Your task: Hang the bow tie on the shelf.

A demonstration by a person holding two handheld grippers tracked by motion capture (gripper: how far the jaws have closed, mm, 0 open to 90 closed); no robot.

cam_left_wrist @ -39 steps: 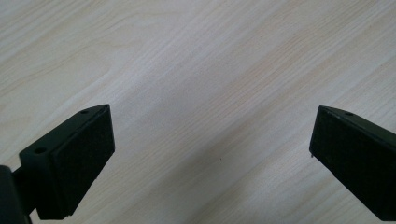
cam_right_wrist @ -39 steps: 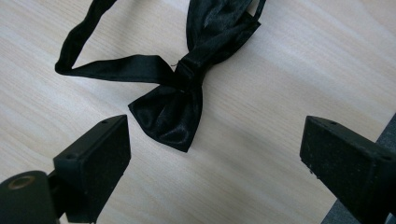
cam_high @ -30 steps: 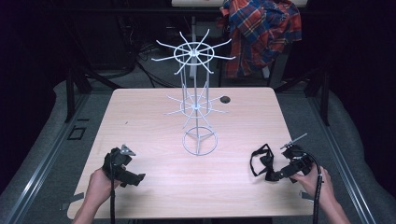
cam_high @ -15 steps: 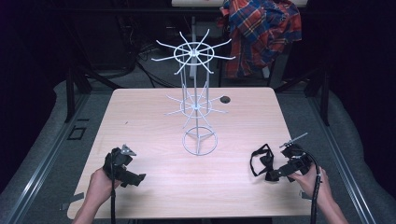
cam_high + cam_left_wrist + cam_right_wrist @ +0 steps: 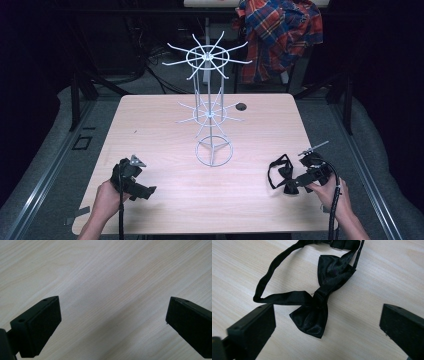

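A black bow tie (image 5: 322, 297) with its strap looped lies flat on the wooden table (image 5: 150, 130) at the front right. My right gripper (image 5: 327, 308) is open just behind it. Its jaws have just been opening, and the tie's lower wing lies between the pads untouched. In the high view the right gripper (image 5: 296, 183) points left at the bow tie (image 5: 283, 175). My left gripper (image 5: 144, 191) rests at the front left, open over bare wood, and the left gripper view (image 5: 112, 302) shows nothing between its pads. A white wire rack (image 5: 210, 115) stands mid-table.
The rack has two tiers of hooked arms and a ring base (image 5: 213, 151). A small dark grommet (image 5: 241, 106) sits behind it. A plaid shirt (image 5: 280, 35) hangs beyond the table's far edge. Bare wood lies between the two grippers.
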